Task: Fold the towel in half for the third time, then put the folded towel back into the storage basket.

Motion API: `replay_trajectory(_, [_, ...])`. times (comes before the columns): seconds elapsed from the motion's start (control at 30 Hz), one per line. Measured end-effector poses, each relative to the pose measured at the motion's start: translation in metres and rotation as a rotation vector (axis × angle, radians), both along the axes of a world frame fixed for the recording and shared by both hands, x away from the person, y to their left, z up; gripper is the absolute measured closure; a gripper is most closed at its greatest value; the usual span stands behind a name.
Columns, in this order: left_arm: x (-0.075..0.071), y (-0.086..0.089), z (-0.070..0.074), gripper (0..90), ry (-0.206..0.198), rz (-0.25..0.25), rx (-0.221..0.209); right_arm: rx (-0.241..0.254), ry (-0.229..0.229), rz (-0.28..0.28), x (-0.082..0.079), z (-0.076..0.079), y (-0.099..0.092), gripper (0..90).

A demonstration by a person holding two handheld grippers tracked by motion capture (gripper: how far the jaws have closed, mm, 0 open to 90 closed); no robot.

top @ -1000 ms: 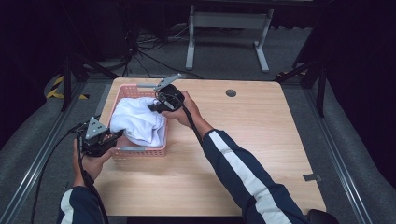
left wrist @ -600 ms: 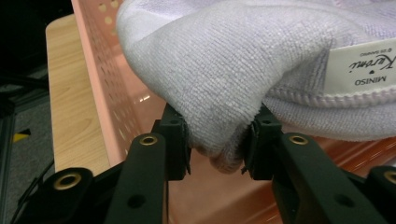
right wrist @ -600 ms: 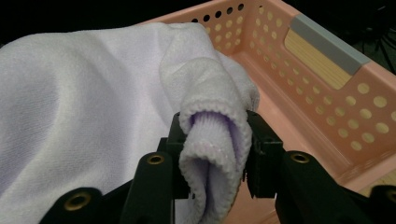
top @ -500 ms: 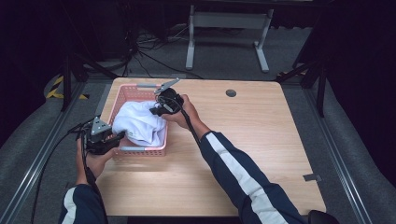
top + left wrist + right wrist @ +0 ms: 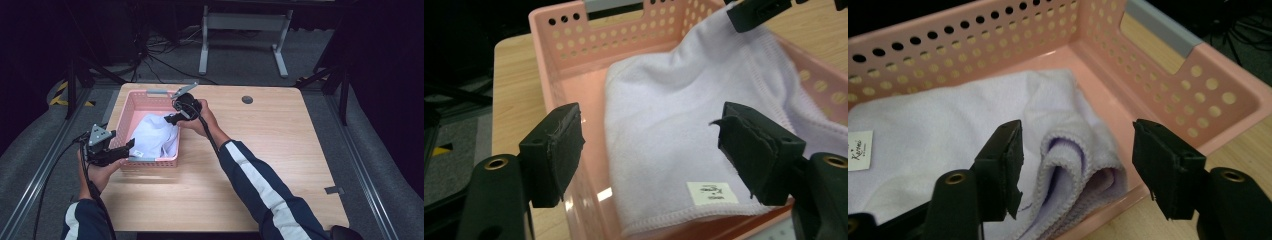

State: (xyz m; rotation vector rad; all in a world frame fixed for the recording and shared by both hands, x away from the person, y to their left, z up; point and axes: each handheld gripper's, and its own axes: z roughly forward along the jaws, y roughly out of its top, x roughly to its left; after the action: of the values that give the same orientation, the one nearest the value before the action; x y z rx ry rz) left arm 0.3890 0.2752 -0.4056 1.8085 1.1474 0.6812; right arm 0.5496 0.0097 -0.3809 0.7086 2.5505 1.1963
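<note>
Dark floor and trailing cables surround our wooden table (image 5: 280, 150), and at its left side sits a pink basket (image 5: 131, 107) with a pale towel (image 5: 152, 140) lying inside it. We hold the left gripper (image 5: 122, 148) at the basket's near corner and the right gripper (image 5: 169, 120) over its right wall. Both sets of jaws have just been opening, and now they stand wide apart with nothing pressed between them. In the left gripper view the towel (image 5: 684, 140) spreads below and beyond our pads, its small white label (image 5: 712, 192) near the hem, while the other gripper's jaw tips hang over the towel's far corner. In the right gripper view a folded, stitched edge of the towel (image 5: 1068, 160) bulges up between our open pads against the basket wall (image 5: 1168, 85), yet neither pad touches it. We judge that the step in hand is the release: the towel has been laid into the basket and let go. It rests mostly inside, one side riding up the right wall. Next, we think, both hands should lift clear without snagging the cloth. Should that raised fold need tucking, the right gripper would have to close on it and press it lower, taking care not to drag the light basket across the table.
</note>
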Motion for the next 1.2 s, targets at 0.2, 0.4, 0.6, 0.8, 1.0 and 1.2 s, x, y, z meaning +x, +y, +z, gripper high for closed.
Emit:
replay_trajectory(0.2, [-0.007, -0.008, 0.008, 23.8, -0.021, -0.045, -0.005, -0.016, -0.019, -0.006, -0.001, 0.007, -0.009, 30.6])
replay_trajectory(0.4, [-0.02, -0.021, 0.016, 20.2, -0.035, -0.124, -0.017, -0.094, -0.055, 0.053, -0.016, 0.014, -0.021, 28.5])
replay_trajectory(0.6, [-0.037, -0.045, 0.018, 19.9, -0.039, -0.198, 0.013, -0.123, -0.095, 0.09, -0.039, 0.027, -0.055, 28.5])
replay_trajectory(0.8, [-0.057, -0.086, 0.017, 20.9, -0.05, -0.282, 0.066, -0.127, -0.1, 0.074, -0.068, 0.026, -0.113, 27.8])
replay_trajectory(1.0, [-0.067, -0.119, 0.009, 21.9, -0.04, -0.383, 0.108, -0.134, -0.123, 0.017, -0.1, 0.022, -0.19, 27.9])
replay_trajectory(1.2, [-0.069, -0.15, -0.009, 21.4, 0.011, -0.49, 0.178, -0.17, -0.138, -0.048, -0.13, 0.005, -0.244, 27.3])
